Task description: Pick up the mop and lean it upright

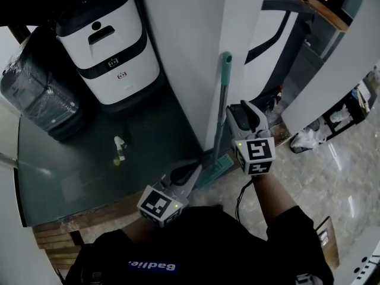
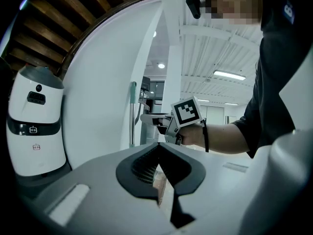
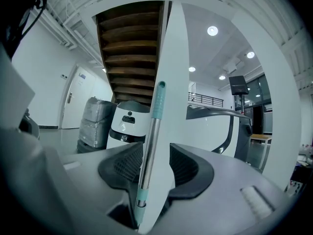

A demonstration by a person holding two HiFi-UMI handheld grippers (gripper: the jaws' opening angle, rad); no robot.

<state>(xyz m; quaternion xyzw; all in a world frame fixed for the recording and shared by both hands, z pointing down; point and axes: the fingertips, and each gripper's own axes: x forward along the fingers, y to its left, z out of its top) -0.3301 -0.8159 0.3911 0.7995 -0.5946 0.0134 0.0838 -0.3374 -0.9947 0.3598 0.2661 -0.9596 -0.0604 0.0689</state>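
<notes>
Under wooden stairs (image 3: 128, 48), the mop (image 1: 221, 100) stood upright against a white wall (image 1: 178, 46). The right gripper (image 1: 236, 113) had its jaws apart around the handle, not pressing; the left gripper (image 1: 189, 174) had its jaws together, empty.

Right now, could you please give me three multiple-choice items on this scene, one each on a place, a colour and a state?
1. Where is the mop?
A) lying flat
B) upright by the white pillar
C) in a bucket

2. What colour is the mop's grip?
A) red
B) teal
C) black

3. How is the right gripper?
A) open, with the pole between its jaws
B) shut and empty
C) shut on a cloth

Answers:
1 B, the pole runs up along the pillar's corner.
2 B, the top end shows teal in the head view and the right gripper view.
3 A, the jaws stand apart, with a gap beside the pole.
</notes>
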